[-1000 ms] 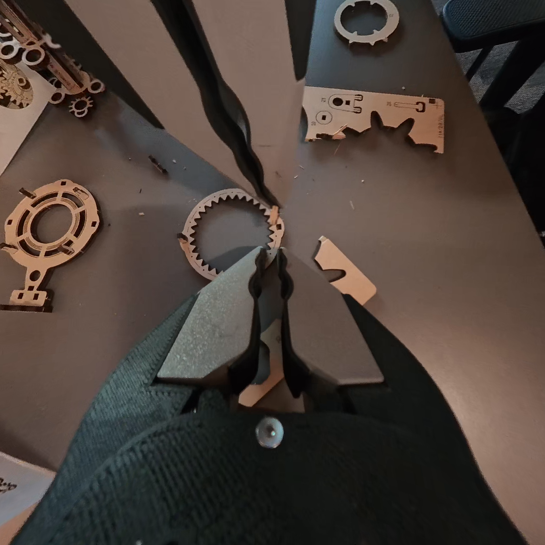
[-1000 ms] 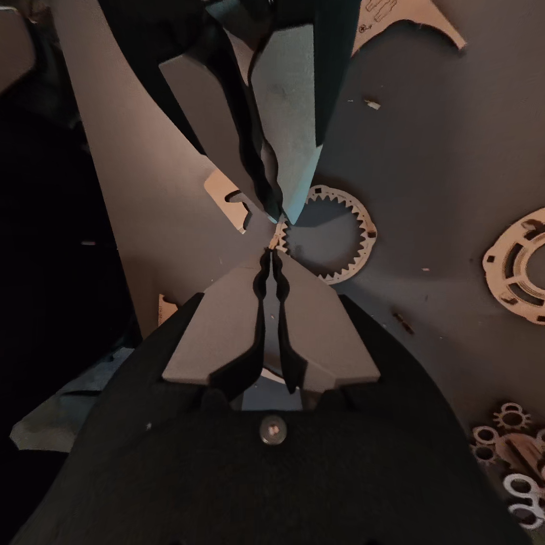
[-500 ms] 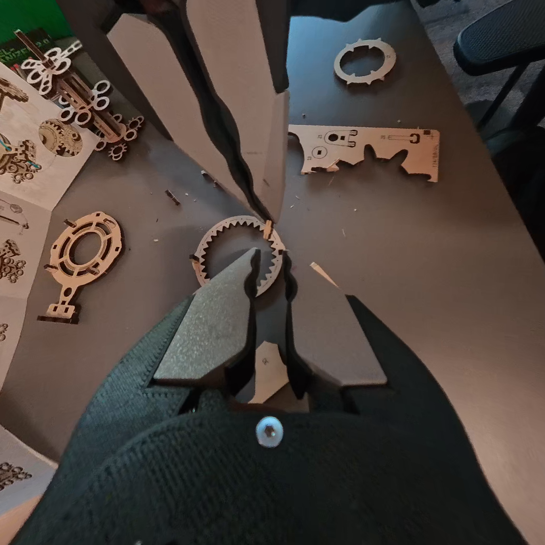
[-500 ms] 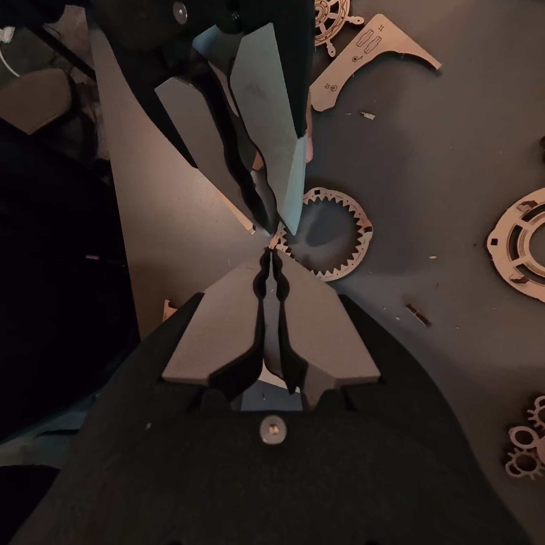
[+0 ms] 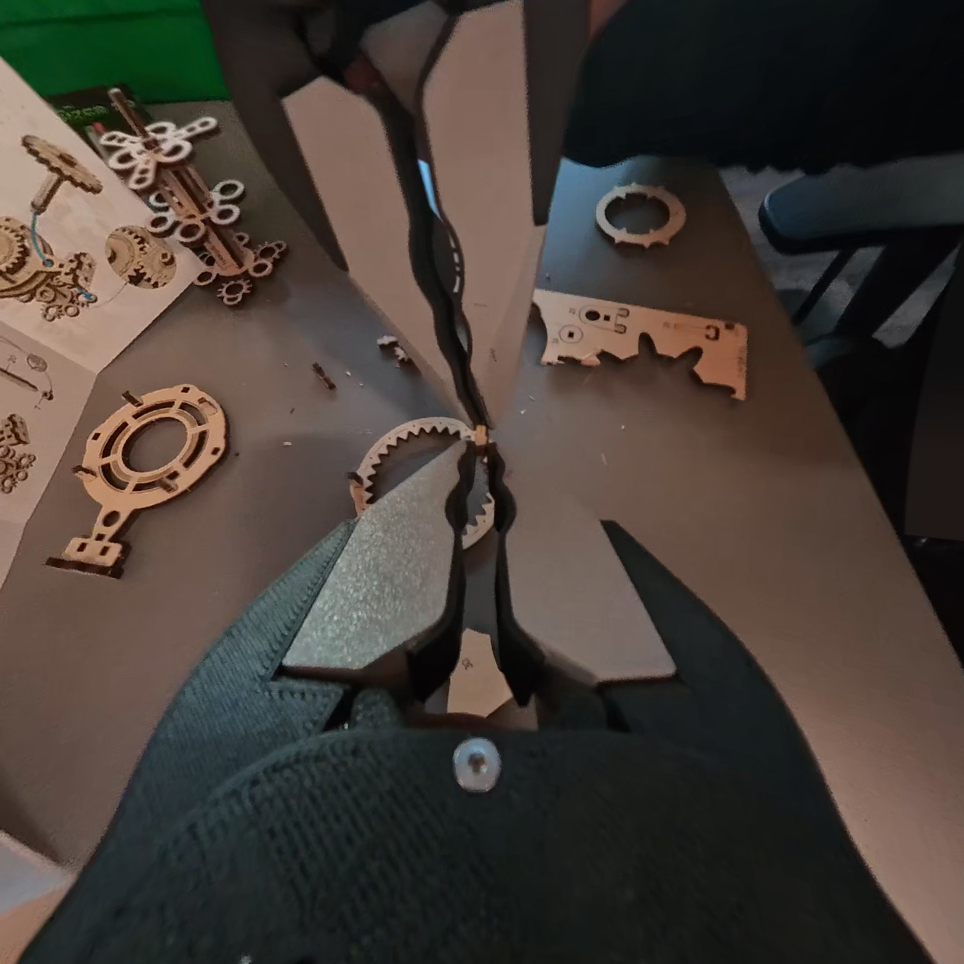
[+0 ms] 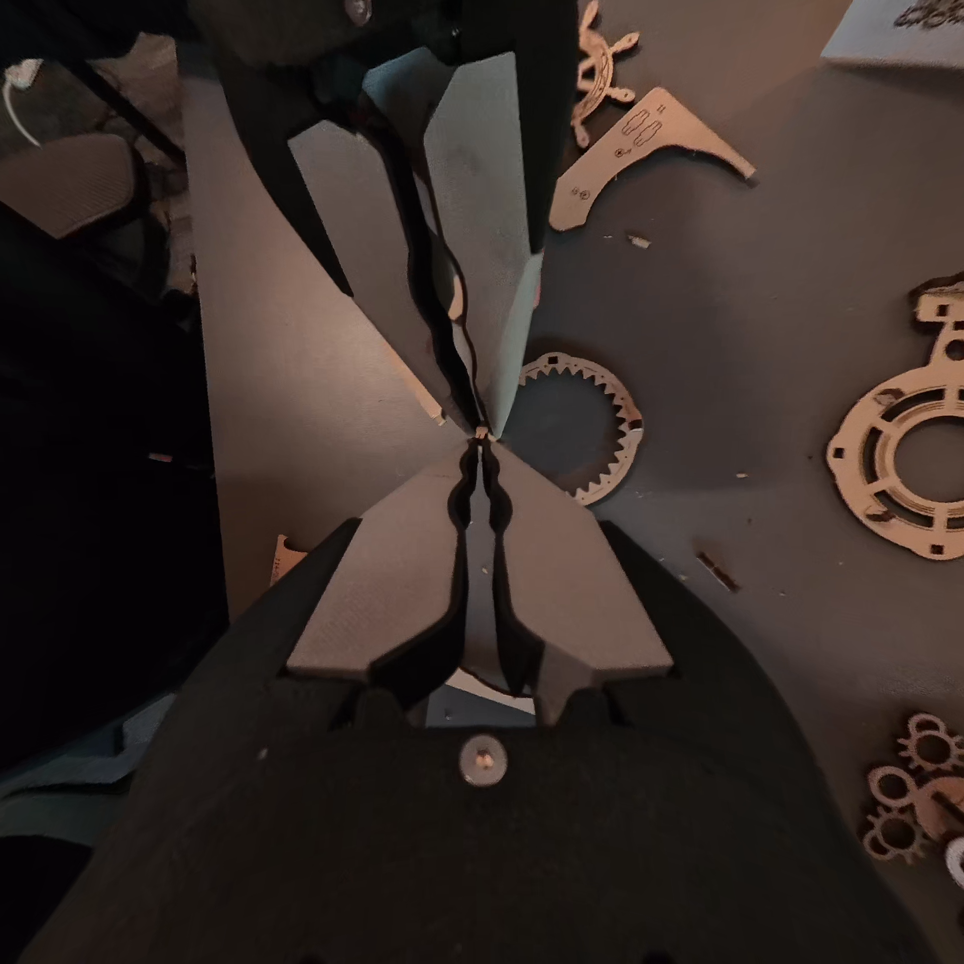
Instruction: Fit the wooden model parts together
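A wooden toothed ring (image 5: pixel 407 438) lies flat on the dark table (image 5: pixel 678 521); it also shows in the right wrist view (image 6: pixel 600 396). A small wooden peg (image 5: pixel 481 435) stands at the ring's rim. My right gripper (image 6: pixel 480 449) is shut on the peg (image 6: pixel 482 432); in the left wrist view it comes down from the top (image 5: pixel 482 423). My left gripper (image 5: pixel 480 453) meets it tip to tip over the rim, jaws almost together. I cannot tell what the left gripper pinches.
A round wooden frame with a foot (image 5: pixel 146 459) lies to the left of the ring. An offcut sheet (image 5: pixel 647 344), a small notched ring (image 5: pixel 640 215), a gear assembly (image 5: pixel 193 208) and a paper sheet (image 5: pixel 52 323) lie around. A curved offcut (image 6: pixel 652 156) lies behind the left gripper. The table edge (image 6: pixel 208 417) is near. My two grippers' fingertips are within a few centimetres of each other. The curved offcut (image 6: pixel 652 156) is about 15 centimetres from both grippers' fingertips.
Both cameras have drawn back from the table. My left jaws opened a little half a second ago and have narrowed again. My right gripper stays shut on the peg.
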Demonstrator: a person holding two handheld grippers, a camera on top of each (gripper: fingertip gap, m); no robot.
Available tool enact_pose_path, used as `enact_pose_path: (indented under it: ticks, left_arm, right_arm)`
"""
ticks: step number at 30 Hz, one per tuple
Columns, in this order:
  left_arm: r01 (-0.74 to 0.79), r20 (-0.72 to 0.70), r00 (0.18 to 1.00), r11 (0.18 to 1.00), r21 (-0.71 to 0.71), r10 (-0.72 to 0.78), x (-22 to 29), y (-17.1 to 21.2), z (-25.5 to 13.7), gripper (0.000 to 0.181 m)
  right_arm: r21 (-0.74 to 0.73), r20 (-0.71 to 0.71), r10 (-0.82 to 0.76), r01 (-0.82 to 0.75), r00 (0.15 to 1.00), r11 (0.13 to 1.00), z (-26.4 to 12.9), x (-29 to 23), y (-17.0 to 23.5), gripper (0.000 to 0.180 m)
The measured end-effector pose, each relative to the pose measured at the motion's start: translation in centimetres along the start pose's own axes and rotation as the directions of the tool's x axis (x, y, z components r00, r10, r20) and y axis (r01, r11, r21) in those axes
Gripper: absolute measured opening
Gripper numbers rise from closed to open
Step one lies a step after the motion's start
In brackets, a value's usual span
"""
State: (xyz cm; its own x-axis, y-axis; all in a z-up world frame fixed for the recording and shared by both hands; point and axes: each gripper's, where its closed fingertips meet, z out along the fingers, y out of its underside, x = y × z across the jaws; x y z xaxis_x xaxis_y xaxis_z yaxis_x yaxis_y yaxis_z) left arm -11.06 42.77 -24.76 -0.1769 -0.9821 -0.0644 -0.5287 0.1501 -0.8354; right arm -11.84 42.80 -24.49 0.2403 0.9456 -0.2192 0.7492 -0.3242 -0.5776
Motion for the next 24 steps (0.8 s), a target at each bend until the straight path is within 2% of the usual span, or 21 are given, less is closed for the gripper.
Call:
enact_pose_path:
  ticks: [4, 12, 24]
  left_arm:
    - [0.119, -0.016, 0.993, 0.99, 0.078, -0.118, -0.8, -1.0, -0.8, 0.001]
    - [0.187, -0.043, 0.982, 0.969, 0.159, -0.182, -1.1, -2.0, -1.4, 0.001]
    - [0.216, -0.055, 0.976, 0.957, 0.193, -0.21, -1.2, -2.5, -1.5, 0.001]
  right_arm:
    - [0.111, -0.07, -0.035, 0.042, 0.997, 0.993, -1.1, 0.5, -1.1, 0.0]
    - [0.227, -0.089, -0.025, 0.045, 0.996, 0.973, -2.2, 0.4, -2.1, 0.002]
    - [0.258, -0.084, -0.002, 0.024, 0.996, 0.966, -2.4, 0.6, -2.3, 0.0]
